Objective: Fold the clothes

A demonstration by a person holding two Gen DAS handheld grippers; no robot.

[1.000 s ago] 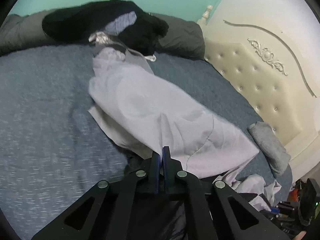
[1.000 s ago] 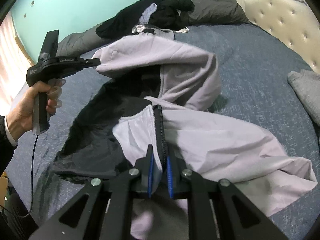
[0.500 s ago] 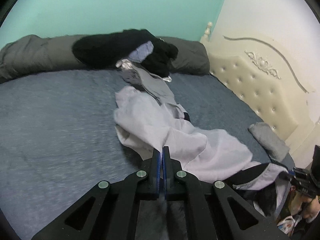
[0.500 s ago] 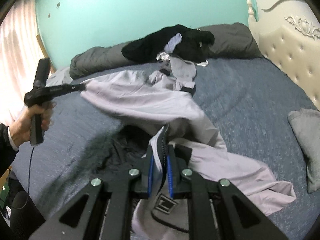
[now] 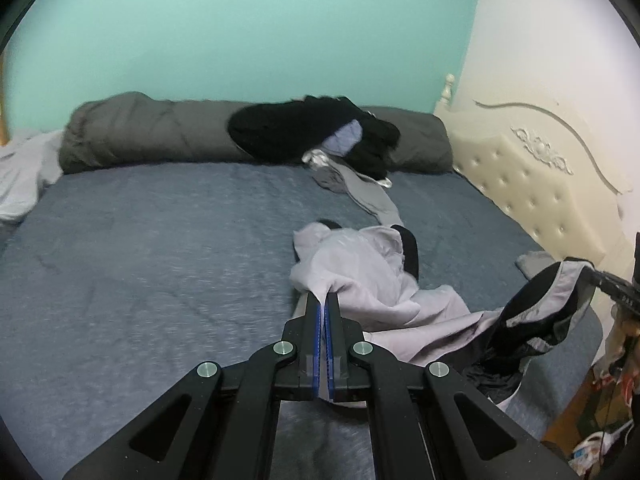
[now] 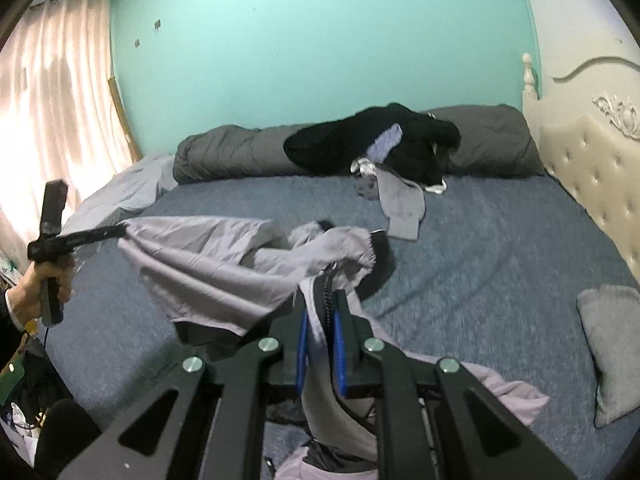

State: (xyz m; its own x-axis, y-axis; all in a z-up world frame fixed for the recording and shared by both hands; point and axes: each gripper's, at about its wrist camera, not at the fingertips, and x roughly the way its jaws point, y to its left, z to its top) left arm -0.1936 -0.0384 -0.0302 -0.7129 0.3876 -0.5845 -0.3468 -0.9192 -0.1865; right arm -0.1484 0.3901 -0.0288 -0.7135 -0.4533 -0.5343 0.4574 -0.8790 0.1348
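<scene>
A pale lilac jacket (image 5: 360, 272) with black lining and a zipper hangs stretched between my two grippers above the blue bedspread (image 5: 160, 248). My left gripper (image 5: 323, 300) is shut on a lilac edge of it. In the right wrist view that same left gripper (image 6: 120, 232), held in a hand, pulls the jacket (image 6: 224, 264) taut at the left. My right gripper (image 6: 322, 300) is shut on the jacket's zipper edge; the fabric runs down between its blue pads (image 6: 301, 344). The right gripper's tip also shows at the far right of the left wrist view.
A rolled grey duvet (image 5: 152, 132) lies along the far side, with a black clothes pile (image 5: 304, 128) and a grey garment (image 5: 360, 192) trailing from it. A folded grey item (image 6: 612, 344) sits near the cream headboard (image 5: 532, 184). Curtains (image 6: 48, 92) hang at the left.
Both grippers have risen and drawn apart, lifting the jacket off the bed and stretching it out. The left gripper swung far to the left with its edge.
</scene>
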